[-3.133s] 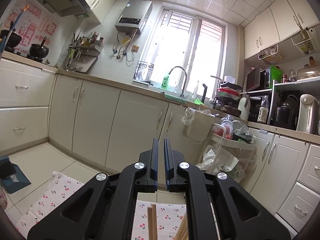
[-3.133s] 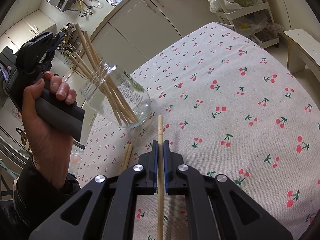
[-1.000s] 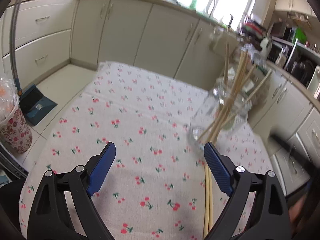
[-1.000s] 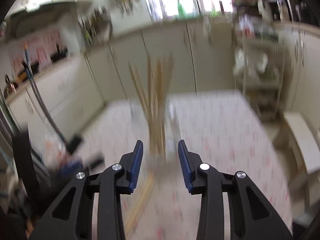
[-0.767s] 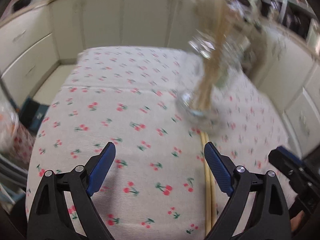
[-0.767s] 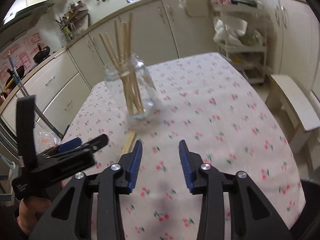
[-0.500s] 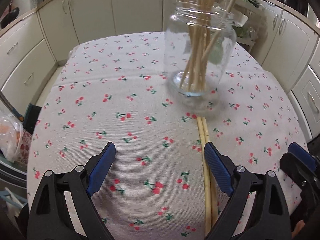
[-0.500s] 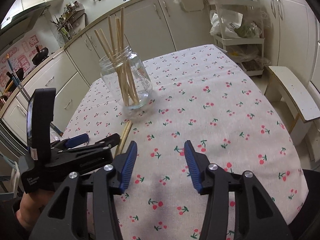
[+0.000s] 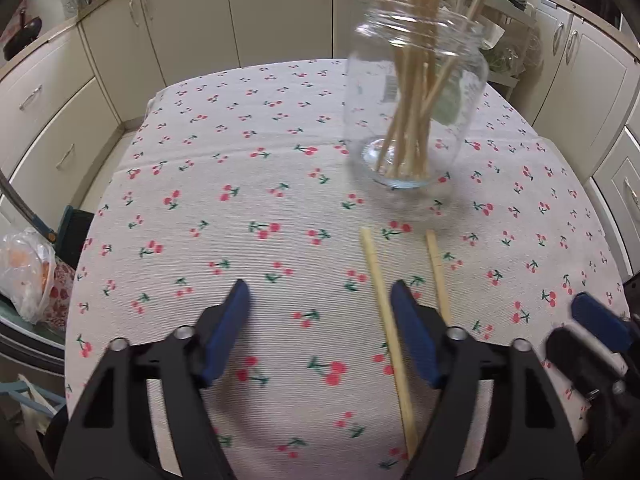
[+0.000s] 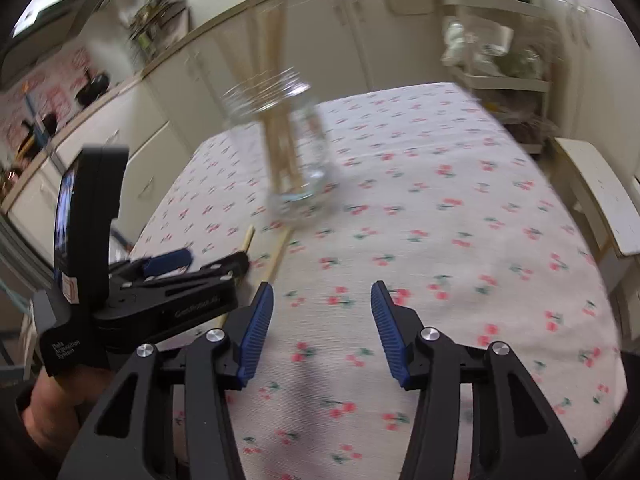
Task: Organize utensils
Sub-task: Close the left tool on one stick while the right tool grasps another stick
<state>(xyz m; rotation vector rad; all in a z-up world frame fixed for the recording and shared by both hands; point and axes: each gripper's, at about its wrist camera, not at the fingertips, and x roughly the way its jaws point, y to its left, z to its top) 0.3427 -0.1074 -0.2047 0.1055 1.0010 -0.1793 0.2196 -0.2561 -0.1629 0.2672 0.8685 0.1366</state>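
Note:
A clear glass jar (image 9: 416, 112) holding several wooden chopsticks stands upright on the cherry-print tablecloth (image 9: 240, 184); it also shows blurred in the right wrist view (image 10: 288, 148). Two loose chopsticks lie on the cloth in front of the jar, one (image 9: 386, 320) to the left and one (image 9: 437, 276) to the right; they also show in the right wrist view (image 10: 276, 256). My left gripper (image 9: 320, 328) is open and empty above the cloth, its right finger beside the loose chopsticks. My right gripper (image 10: 322, 328) is open and empty, to the right of the left gripper (image 10: 192, 268).
Cream kitchen cabinets (image 9: 280, 12) line the far walls. A plastic bag with orange contents (image 9: 28, 272) sits left of the table. A white stool (image 10: 600, 196) stands by the table's right side, and a storage rack (image 10: 500, 52) stands behind it.
The left gripper let go of the jar, which now stands upright on the cloth. Both grippers opened and drew back. The two loose chopsticks now lie apart rather than side by side.

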